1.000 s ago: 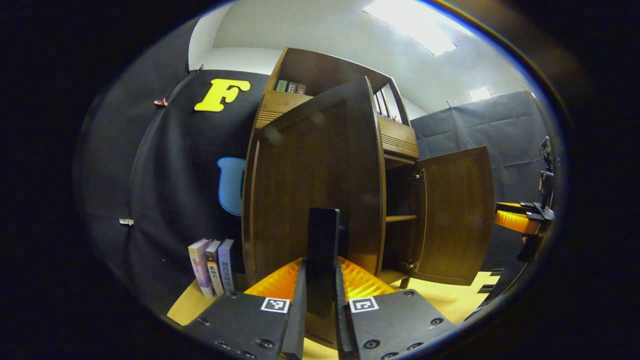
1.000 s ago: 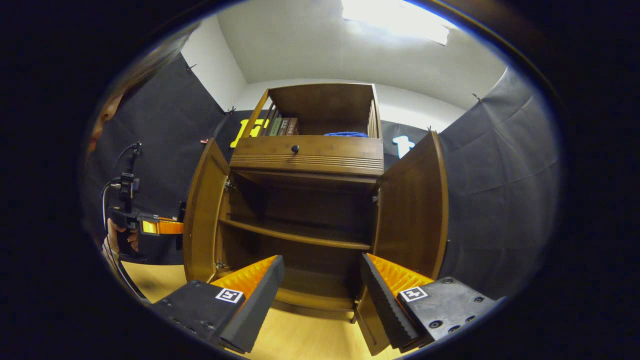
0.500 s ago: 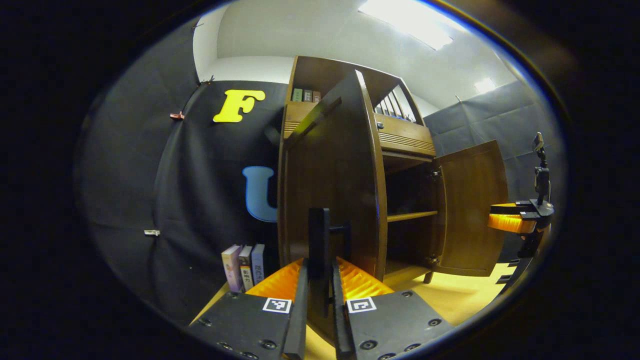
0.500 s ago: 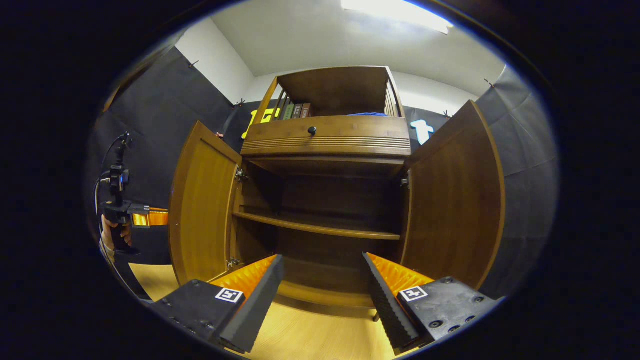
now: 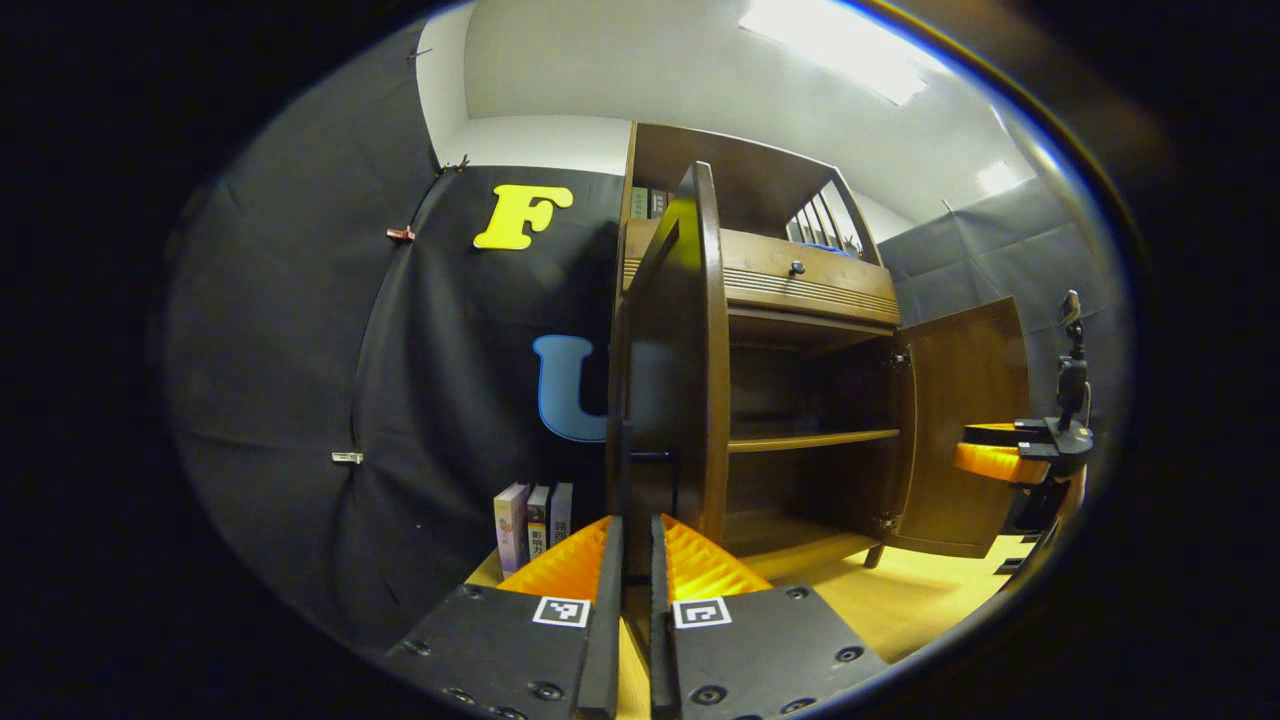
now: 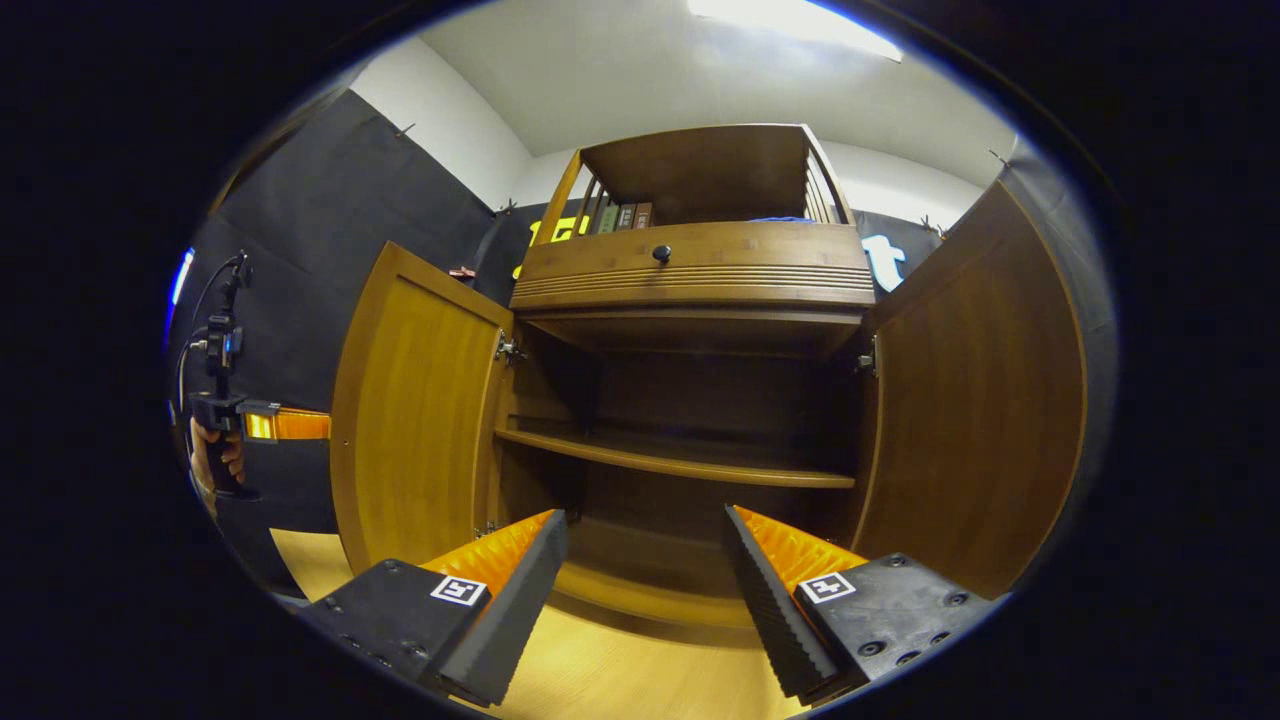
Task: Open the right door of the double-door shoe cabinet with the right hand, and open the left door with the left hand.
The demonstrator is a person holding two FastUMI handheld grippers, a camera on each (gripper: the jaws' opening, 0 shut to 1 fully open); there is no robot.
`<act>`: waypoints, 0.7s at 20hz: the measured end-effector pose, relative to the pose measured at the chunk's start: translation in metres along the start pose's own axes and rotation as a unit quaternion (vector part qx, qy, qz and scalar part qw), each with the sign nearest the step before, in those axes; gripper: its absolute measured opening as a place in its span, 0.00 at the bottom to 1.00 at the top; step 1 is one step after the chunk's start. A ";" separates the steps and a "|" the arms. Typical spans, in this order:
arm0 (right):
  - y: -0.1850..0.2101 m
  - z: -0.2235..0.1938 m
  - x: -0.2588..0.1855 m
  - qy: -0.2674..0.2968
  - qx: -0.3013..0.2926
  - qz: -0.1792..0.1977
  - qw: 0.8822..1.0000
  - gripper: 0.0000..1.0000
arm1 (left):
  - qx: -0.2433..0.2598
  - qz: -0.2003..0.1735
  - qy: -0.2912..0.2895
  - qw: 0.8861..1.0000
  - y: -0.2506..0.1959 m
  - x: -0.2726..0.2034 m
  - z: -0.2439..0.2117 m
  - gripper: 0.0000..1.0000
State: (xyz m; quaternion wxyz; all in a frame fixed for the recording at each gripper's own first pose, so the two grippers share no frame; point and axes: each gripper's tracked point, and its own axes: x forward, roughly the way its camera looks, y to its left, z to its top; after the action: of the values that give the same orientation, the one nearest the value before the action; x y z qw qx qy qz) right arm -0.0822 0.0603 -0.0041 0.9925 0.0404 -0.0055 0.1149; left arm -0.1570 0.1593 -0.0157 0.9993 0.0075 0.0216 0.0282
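The brown wooden shoe cabinet (image 6: 690, 275) stands with both lower doors swung wide. In the left gripper view the left door (image 5: 685, 350) shows nearly edge-on, and my left gripper (image 5: 633, 560) is shut on its dark vertical handle (image 5: 625, 480). The right door (image 5: 965, 430) hangs open beyond it, with my right gripper (image 5: 1000, 455) just past its edge. In the right gripper view my right gripper (image 6: 640, 570) is open and holds nothing, facing the cabinet's inside between the left door (image 6: 415, 420) and right door (image 6: 975, 400). A hand (image 6: 215, 460) holds the left gripper (image 6: 265, 425) behind the left door.
Inside the cabinet runs one bare shelf (image 6: 680, 460). Above the doors sits a drawer with a round knob (image 6: 661, 254), then an open top shelf with books. Three books (image 5: 530, 520) stand on the yellow floor (image 5: 930, 590) left of the cabinet, against the black cloth wall.
The left door has swung further open with my left gripper on its handle, from face-on to almost edge-on. The right gripper view has drawn closer to the cabinet, jaws still open.
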 end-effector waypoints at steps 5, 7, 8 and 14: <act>-0.001 -0.009 0.010 0.010 0.002 0.005 1.000 0.97 | 0.007 -0.050 0.005 0.999 -0.042 -0.030 0.011 0.16; -0.002 -0.011 0.011 0.015 0.010 0.003 1.000 0.97 | -0.006 -0.074 0.016 0.997 -0.059 -0.034 0.011 0.16; -0.006 -0.012 0.016 0.016 0.012 -0.001 1.000 0.97 | -0.018 -0.094 0.020 0.995 -0.072 -0.034 0.012 0.16; -0.036 -0.013 0.019 0.023 0.011 -0.053 0.998 0.97 | -0.015 -0.107 0.004 0.994 -0.127 0.017 0.024 0.34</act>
State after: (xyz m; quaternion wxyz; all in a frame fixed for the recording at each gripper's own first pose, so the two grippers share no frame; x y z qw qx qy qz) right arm -0.0551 0.0306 -0.0193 0.9966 0.0486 0.0209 0.0635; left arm -0.1323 0.0328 0.0052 0.9965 -0.0102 0.0257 -0.0785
